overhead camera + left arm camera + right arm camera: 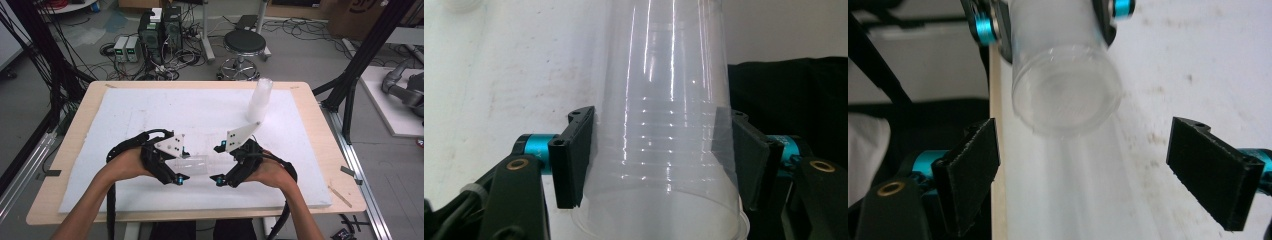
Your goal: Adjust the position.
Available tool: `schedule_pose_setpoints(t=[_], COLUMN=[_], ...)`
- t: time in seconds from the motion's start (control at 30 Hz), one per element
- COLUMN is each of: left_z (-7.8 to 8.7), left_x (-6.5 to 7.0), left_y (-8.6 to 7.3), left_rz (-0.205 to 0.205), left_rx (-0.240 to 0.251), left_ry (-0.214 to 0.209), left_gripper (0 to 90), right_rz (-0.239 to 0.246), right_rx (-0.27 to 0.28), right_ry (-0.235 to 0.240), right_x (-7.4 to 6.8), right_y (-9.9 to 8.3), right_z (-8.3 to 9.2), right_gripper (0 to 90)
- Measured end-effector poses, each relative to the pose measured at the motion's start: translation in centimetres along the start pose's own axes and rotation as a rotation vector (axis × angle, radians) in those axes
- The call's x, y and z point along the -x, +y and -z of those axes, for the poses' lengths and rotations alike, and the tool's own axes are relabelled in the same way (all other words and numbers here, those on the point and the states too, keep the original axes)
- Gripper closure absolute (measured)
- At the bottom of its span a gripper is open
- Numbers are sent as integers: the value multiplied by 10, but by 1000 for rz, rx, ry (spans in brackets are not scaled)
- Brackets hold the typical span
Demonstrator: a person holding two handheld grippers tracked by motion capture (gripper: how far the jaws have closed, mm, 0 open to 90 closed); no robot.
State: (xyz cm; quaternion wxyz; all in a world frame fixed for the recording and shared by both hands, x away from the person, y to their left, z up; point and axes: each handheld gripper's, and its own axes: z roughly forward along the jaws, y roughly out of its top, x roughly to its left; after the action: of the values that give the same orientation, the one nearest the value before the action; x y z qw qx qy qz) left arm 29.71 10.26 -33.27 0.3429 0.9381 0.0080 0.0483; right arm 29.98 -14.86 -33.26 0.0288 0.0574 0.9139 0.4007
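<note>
A: Progress, judged from the high view: left gripper [176,172] pinches a nested stack of clear cups [192,164], held sideways just above the white board [150,107].

B: Right gripper [1083,175]?

A: Jaws spread, empty, facing the stack's closed base; separation looks not yet begun.

B: Contents?

A: None visible. A 2nd cup stack [260,100] stands upright at the far edge.

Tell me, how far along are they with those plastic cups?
Done: the left claw is clamped on a nested stack of clear cups, held sideways over the white board. In hand: the right claw is open, facing the stack's closed end, apparently about to pull one cup off. Left: no single cup is separated yet; another stack waits farther back.
</note>
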Motion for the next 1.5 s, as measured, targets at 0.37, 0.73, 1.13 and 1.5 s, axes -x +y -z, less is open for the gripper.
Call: schedule_pose_setpoints(t=[0.37,0.73,1.13,1.5], left_z=[1,-6,-12,-13], left_x=[-2,-3,-3,-3], left_y=[5,10,20,22], left_rz=[12,13,6,-5], left_rx=[-31,-48,-42,-47], left_ry=[-2,-16,-31,-43], left_gripper=[347,347,346,348], right_rz=[0,5,34,51], right_rx=[-77,-84,-91,-103], right_ry=[-7,10,42,49], right_x=[2,1,-2,-2], right_y=[2,4,16,17], right_z=[-1,-6,-20,-21], right_gripper=[138,138,145,410])
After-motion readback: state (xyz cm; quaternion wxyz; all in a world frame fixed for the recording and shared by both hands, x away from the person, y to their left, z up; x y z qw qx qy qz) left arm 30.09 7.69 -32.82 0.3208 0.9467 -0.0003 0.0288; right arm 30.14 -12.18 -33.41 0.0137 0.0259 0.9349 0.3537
